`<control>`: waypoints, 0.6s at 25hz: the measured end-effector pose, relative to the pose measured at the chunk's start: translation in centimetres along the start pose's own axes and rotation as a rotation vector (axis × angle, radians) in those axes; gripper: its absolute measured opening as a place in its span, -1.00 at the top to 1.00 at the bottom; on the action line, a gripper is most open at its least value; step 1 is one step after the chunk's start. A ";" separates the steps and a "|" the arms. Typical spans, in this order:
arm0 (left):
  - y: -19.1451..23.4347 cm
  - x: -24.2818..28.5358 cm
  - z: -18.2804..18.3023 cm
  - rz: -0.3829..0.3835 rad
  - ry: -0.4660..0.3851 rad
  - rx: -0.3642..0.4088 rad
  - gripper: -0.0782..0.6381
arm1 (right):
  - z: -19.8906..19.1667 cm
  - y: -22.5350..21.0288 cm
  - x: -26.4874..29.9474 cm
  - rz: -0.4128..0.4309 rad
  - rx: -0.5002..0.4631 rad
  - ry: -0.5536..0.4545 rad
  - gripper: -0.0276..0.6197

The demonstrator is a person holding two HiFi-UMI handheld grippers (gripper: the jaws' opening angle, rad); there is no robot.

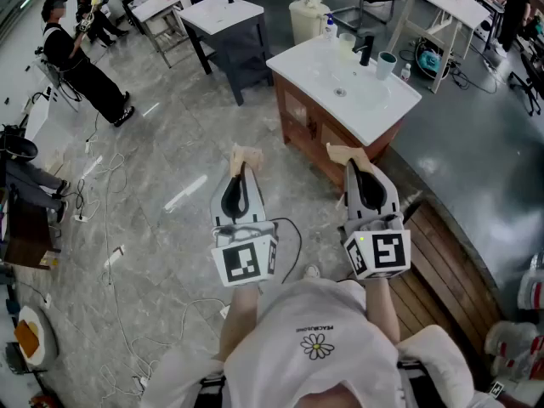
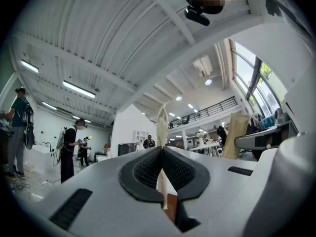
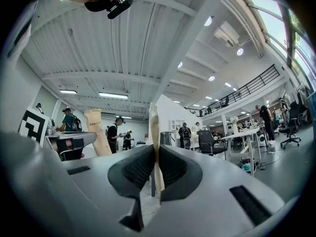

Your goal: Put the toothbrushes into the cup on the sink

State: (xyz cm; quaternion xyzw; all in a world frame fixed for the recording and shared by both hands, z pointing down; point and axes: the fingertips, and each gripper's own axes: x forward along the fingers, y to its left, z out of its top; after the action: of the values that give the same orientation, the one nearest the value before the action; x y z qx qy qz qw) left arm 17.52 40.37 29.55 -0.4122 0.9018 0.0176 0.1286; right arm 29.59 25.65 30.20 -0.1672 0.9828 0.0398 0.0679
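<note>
- While the person is standing on the grey floor short of the vanity, both grippers are pointing forward at mid-frame in the head view, side by side and apart.
- The left gripper [image 2: 162, 154] is clamping its jaws tight on a left toothbrush [image 2: 161, 125] in a beige paper sleeve, which is sticking up past the jaw tips.
- The right gripper [image 3: 154, 157] is doing the same, its jaws pressing on a right toothbrush [image 3: 152, 127], also sleeved and standing upright between the pads.
- The teal cup [image 1: 387, 64] is sitting on the white sink [image 1: 297, 62] at the upper right of the head view, just right of the black faucet [image 1: 365, 51] and well apart from both grippers.
- A pump bottle [image 1: 328, 29] is standing at the sink's back edge, left of the faucet.
- A bystander [image 1: 81, 70] in black is standing at the upper left.
</note>
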 end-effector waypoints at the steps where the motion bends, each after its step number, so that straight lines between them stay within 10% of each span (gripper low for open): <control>1: 0.1 0.1 -0.1 0.001 0.001 0.001 0.74 | -0.2 0.1 0.2 0.006 0.000 0.006 0.82; 15: 1.1 1.6 -1.1 0.019 0.015 -0.009 0.74 | -2.0 1.3 2.7 0.109 -0.008 0.054 0.82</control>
State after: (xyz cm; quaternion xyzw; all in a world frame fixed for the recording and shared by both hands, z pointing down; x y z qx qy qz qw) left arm 15.46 39.72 30.08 -0.4044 0.9065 0.0197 0.1198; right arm 26.42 25.84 31.81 -0.1149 0.9917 0.0430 0.0385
